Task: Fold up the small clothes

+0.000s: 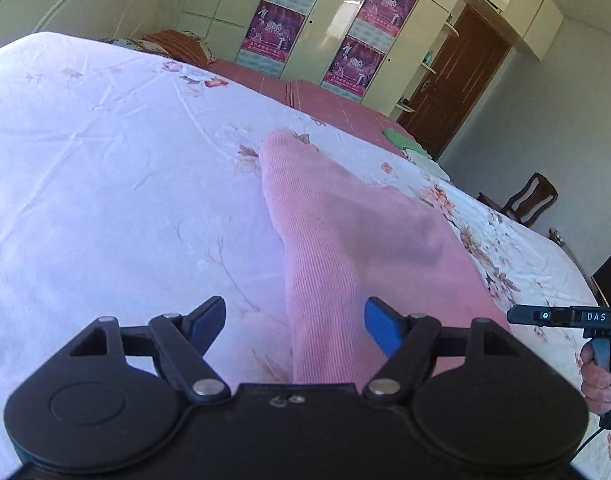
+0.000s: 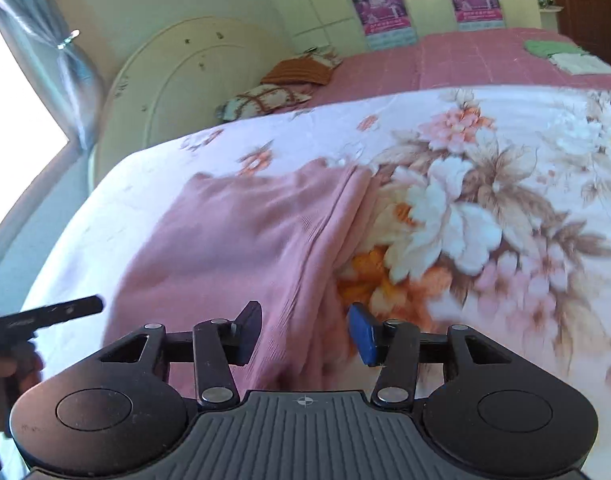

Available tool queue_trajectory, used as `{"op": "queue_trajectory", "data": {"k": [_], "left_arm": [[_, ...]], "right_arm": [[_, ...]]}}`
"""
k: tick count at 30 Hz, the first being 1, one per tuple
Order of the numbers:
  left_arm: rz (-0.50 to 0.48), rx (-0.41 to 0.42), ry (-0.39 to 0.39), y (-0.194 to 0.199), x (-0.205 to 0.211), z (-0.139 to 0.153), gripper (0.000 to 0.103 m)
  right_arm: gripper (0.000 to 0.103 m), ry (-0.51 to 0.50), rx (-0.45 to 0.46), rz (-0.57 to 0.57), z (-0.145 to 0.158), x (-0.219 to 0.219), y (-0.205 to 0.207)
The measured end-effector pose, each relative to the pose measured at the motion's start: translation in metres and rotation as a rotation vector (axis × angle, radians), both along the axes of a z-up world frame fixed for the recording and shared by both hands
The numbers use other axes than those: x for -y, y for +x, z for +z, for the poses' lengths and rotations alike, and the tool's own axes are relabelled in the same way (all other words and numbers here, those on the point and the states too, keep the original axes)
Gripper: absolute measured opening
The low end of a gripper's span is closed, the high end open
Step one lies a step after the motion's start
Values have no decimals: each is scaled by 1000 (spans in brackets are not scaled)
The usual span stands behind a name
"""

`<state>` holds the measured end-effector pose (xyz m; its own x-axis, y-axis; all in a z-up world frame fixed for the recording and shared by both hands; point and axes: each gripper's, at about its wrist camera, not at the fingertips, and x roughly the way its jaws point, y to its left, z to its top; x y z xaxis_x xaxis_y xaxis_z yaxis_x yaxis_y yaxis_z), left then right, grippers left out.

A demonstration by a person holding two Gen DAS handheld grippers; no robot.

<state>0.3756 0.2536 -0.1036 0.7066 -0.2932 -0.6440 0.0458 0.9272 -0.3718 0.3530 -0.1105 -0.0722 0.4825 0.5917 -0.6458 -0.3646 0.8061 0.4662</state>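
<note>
A pink ribbed garment lies on the floral bedsheet, partly folded over itself. My left gripper is open above the garment's near left edge, its blue pads apart from the cloth. In the right wrist view the same pink garment shows its folded right edge running toward me. My right gripper is open astride that edge, and the pads do not press on the fabric. The right gripper's body shows at the right edge of the left wrist view, and the left gripper's body at the left edge of the right wrist view.
The floral sheet covers the near part of a bed with a pink cover behind. Folded green and white clothes sit at its far right. Pillows lie by the cream headboard. A wooden chair stands beside the bed.
</note>
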Motion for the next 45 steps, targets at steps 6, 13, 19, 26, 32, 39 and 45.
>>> {"op": "queue_trajectory", "data": {"k": [6, 13, 19, 26, 32, 39, 45], "left_arm": [[18, -62, 104, -3, 22, -23, 73], [-31, -95, 163, -3, 40, -23, 57], [-39, -21, 217, -24, 46, 1, 60], [-151, 150, 232, 8, 68, 36, 71], [-146, 15, 64, 48, 64, -2, 70], [-124, 67, 91, 13, 58, 22, 66], [-108, 40, 73, 3, 58, -3, 66]], "right_arm": [[28, 33, -86, 33, -21, -16, -17], [2, -102, 31, 11, -14, -20, -18], [4, -146, -6, -23, -23, -17, -21], [5, -186, 200, -55, 28, -32, -23], [5, -237, 90, -18, -11, -58, 27], [6, -205, 127, -96, -5, -41, 4], [6, -240, 164, 26, -9, -57, -36]]}}
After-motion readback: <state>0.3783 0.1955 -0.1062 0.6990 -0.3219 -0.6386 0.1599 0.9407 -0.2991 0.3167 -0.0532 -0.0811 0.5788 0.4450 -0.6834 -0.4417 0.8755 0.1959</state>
